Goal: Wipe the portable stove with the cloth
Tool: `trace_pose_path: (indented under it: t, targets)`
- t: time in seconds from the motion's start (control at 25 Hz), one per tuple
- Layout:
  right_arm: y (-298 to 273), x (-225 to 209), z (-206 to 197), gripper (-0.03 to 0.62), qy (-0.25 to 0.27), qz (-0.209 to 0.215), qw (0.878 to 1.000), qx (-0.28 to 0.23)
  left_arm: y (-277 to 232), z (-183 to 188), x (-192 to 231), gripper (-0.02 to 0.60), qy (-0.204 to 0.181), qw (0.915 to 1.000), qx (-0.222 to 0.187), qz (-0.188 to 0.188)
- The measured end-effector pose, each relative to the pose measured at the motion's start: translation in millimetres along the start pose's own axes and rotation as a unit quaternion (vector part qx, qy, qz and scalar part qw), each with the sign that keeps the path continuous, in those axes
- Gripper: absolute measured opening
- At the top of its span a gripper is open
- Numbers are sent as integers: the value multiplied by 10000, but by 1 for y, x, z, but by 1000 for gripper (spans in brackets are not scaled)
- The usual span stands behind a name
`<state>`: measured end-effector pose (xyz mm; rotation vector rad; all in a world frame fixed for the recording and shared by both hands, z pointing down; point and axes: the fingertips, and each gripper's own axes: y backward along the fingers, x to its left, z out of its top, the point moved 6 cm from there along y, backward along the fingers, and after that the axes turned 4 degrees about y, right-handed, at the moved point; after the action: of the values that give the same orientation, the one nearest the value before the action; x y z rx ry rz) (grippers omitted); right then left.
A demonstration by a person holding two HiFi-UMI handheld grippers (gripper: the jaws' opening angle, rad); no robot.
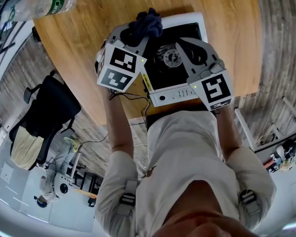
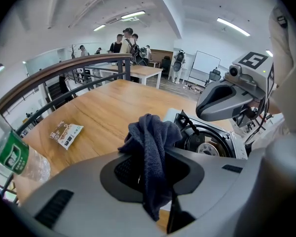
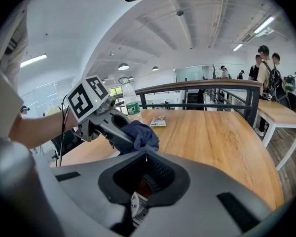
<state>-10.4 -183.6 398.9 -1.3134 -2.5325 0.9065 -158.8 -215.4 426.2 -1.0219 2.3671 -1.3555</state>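
Well to the left of the stove [image 1: 188, 29], a clear bottle [image 1: 39, 5] lies on its side on the table [image 1: 89, 38]. It carries a green label whose white print is too small to read. Farther from the stove a small printed packet [image 2: 66, 133] lies flat, its writing also illegible. The left gripper [image 1: 130, 37] is clamped on the cloth [image 1: 147, 23], a dark blue bunch that stands up above the jaws, with a tail hanging below them. The cloth sits at the stove's far left corner, over the white rim; whether it touches the rim cannot be told. The stove's long axis runs away from the person, with the control panel [image 1: 175, 97] at the near end and the burner [image 1: 172, 58] at the middle. The black top therefore lies to the right of the cloth and towards the person. The left gripper is the one placed to wipe, and the likely stroke is a sweep rightward and back along that axis. A yellow strip on the stove's left edge bears print that cannot be read. The right gripper [image 1: 184, 47] hangs over the stove's right half with its jaws together on nothing, the burner showing below them. Each gripper's cube shows only black-and-white square patterns, no words.
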Motion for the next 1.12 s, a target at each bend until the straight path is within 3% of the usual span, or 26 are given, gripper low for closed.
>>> trace_pose_path:
  t: [1.12]
  targets:
    - [-8,24,11,21,360,226,9990,124,35,-43,23,109,584,9973,-126,431]
